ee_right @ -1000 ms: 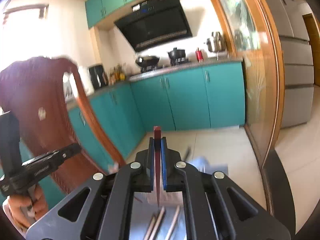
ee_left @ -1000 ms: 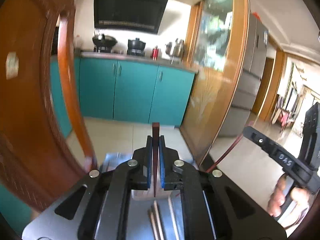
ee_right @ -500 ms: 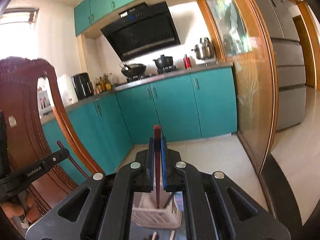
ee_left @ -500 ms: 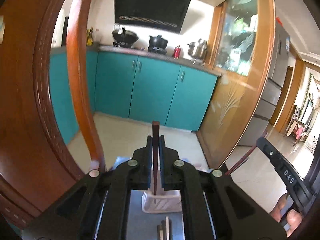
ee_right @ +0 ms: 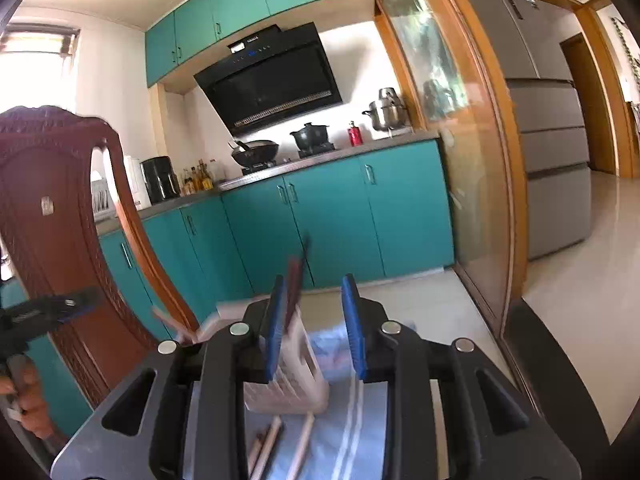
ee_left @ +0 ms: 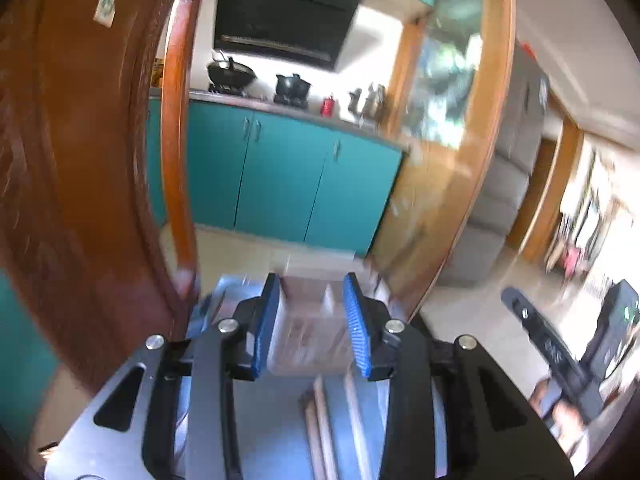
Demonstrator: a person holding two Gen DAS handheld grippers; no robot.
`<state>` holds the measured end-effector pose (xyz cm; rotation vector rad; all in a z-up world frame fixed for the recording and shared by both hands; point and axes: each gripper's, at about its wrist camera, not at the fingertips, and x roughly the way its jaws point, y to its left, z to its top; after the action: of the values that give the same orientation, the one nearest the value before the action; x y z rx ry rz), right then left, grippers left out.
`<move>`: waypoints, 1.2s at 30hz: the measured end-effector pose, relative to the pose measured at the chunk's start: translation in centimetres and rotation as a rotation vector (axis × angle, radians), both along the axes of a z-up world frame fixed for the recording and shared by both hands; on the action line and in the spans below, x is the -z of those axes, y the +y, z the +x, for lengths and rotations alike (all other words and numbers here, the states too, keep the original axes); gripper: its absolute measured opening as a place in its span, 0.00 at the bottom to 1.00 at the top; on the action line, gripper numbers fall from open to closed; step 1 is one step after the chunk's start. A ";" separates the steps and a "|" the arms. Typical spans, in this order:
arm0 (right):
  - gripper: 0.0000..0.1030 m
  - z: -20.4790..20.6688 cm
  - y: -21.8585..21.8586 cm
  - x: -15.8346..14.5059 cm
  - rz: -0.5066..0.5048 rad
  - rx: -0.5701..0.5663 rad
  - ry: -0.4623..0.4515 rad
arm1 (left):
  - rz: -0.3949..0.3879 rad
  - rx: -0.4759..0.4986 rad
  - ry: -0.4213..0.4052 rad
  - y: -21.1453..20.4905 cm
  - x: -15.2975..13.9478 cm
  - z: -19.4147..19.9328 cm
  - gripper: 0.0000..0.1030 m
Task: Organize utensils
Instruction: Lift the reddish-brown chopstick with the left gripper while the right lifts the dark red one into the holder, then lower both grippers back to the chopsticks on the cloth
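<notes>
My left gripper (ee_left: pixel 312 326) is open and empty above a white slotted utensil basket (ee_left: pixel 308 336), blurred by motion. My right gripper (ee_right: pixel 314 330) is open too. A dark red chopstick (ee_right: pixel 295 294) stands in the basket (ee_right: pixel 288 384) beside the right gripper's left pad, with a second dark stick (ee_right: pixel 306 254) behind it. Several light wooden chopsticks lie loose on the blue cloth in front of the basket in the left wrist view (ee_left: pixel 332 424) and in the right wrist view (ee_right: pixel 280 440). The other gripper shows at each view's side: (ee_left: pixel 560 356), (ee_right: pixel 48 312).
A carved brown wooden chair back (ee_right: pixel 60 220) stands close on the left, also in the left wrist view (ee_left: pixel 80 160). A blue striped cloth (ee_right: pixel 344 432) covers the table. Teal kitchen cabinets (ee_right: pixel 340 216) and a wooden door frame (ee_right: pixel 492 160) lie beyond.
Both grippers have opened and let go of the dark chopsticks they held, which now stand in the basket. Both views have shifted and the left one is blurred by motion.
</notes>
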<state>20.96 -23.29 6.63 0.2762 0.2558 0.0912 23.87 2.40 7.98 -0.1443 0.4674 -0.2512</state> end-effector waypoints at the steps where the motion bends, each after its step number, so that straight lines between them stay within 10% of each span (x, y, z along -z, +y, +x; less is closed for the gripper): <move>1: 0.28 0.1 0.2 1.6 -0.013 -0.007 0.057 | 0.031 0.002 0.045 -0.3 1.5 0.1 0.33; 5: 0.27 4.7 2.9 7.8 -0.084 -0.131 0.393 | 0.095 0.078 0.343 -2.3 10.7 4.0 0.33; 10: 0.27 10.0 6.5 12.8 -0.163 -0.241 0.647 | 0.154 0.173 0.432 -4.9 16.5 5.5 0.33; 36: 0.28 9.0 10.8 16.8 -0.365 -0.219 0.702 | 0.278 0.007 0.418 -4.9 18.8 4.6 0.31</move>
<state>29.96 -12.48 -10.22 -0.0971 0.9893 0.1601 28.51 -2.48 -10.78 0.0800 0.9122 -0.1600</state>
